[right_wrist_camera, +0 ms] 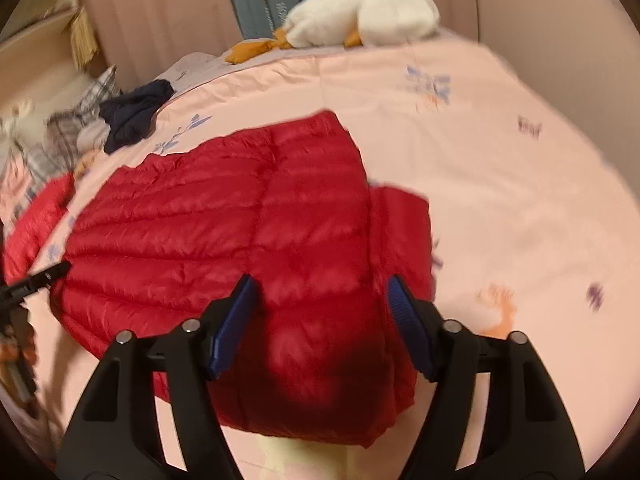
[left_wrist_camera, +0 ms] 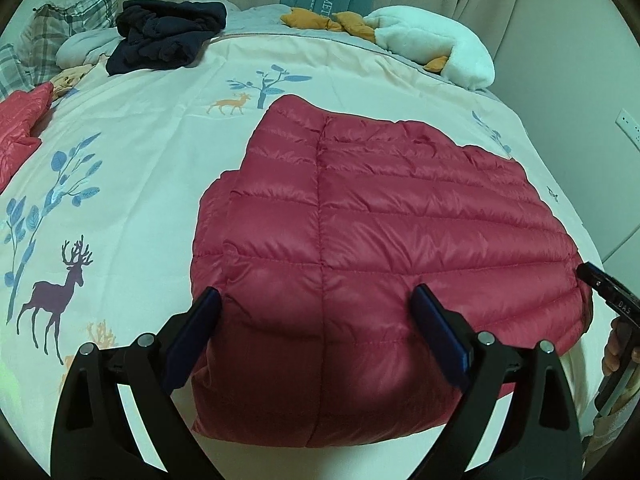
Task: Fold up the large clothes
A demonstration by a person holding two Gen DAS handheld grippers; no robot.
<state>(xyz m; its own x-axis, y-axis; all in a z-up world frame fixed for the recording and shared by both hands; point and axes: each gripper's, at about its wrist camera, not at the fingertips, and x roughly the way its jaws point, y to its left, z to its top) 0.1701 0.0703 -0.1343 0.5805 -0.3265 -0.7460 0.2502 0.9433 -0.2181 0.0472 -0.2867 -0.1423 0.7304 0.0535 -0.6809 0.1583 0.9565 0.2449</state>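
A red quilted down jacket [left_wrist_camera: 380, 232] lies folded flat on the bed; it also shows in the right wrist view [right_wrist_camera: 240, 232]. My left gripper [left_wrist_camera: 316, 300] is open and hovers over the jacket's near left part, holding nothing. My right gripper [right_wrist_camera: 320, 292] is open over the jacket's near right part, holding nothing; that view is blurred. The right gripper's tip shows at the jacket's right edge in the left wrist view [left_wrist_camera: 600, 284]. The left gripper's tip shows at the jacket's left edge in the right wrist view [right_wrist_camera: 44, 278].
The bed has a pale quilt [left_wrist_camera: 132, 168] printed with deer and plants. A dark navy garment [left_wrist_camera: 168, 36] lies at the back left, another red garment [left_wrist_camera: 20, 128] at the far left. A white plush goose [left_wrist_camera: 436, 44] and checked pillows [left_wrist_camera: 68, 20] lie at the head.
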